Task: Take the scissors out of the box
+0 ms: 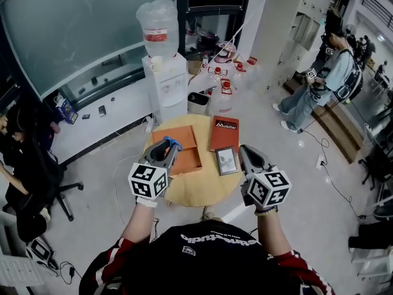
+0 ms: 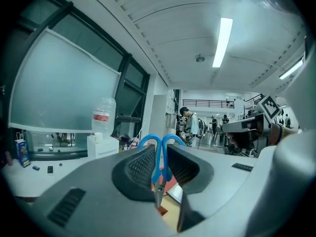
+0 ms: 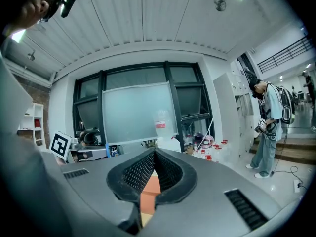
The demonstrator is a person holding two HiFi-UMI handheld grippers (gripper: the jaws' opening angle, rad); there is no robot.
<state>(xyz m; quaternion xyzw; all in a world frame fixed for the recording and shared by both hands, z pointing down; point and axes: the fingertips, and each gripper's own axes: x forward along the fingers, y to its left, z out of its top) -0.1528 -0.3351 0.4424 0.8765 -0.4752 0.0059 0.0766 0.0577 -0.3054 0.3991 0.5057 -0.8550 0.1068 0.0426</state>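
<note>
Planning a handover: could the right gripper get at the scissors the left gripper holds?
Probably yes. The scissors stick out, handles first, past the jaws of the left gripper, and nothing stands between it and the right gripper alongside, whose empty jaws are together and must open first.

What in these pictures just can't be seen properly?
1. Scissors blades: left gripper view, mostly buried in the left tool's grip; head view shows only a blue bit.
2. Orange box: head view, its near left corner lies behind the left tool.
3. Framed card: head view, print too small to read.
4. Table: left gripper view, nearly all blocked by the left tool's body.
</note>
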